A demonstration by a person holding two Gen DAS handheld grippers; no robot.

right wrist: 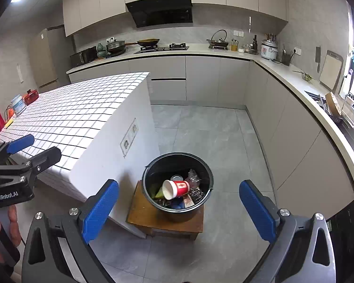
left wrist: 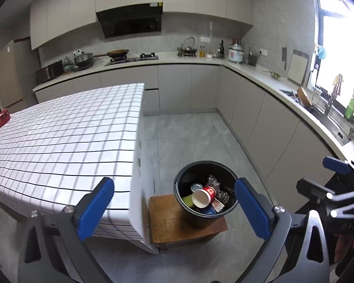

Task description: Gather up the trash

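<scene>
Left gripper (left wrist: 174,208) spread wide, blue ribbed pads (left wrist: 95,212) on grey metal arms, nothing between them; right gripper (right wrist: 178,208) likewise spread to its widest, textured blue pads (right wrist: 100,210) empty, held above the floor. Below both, round black bucket (right wrist: 201,208) of smooth plastic standing on a low, worn wooden stool (right wrist: 141,214), just beside the end of the counter; inside the bucket, trash in a heap: red-and-white paper cup (right wrist: 177,188) lying on its side with the open mouth toward the lower left, round metal can (right wrist: 177,178) behind it, crumpled clear wrapper (right wrist: 193,176), glossy scraps underneath, something green at the left edge. White tiled island (right wrist: 82,108) with dark grid lines, flat top, plain white side panel with a socket plate (right wrist: 129,136). Grey matte stone-look floor tiles (right wrist: 212,129); pale flat-fronted cabinets (right wrist: 200,80) along two walls. In the right wrist view, at the left edge, a hand (right wrist: 2,224) on the black handle of the left gripper.
</scene>
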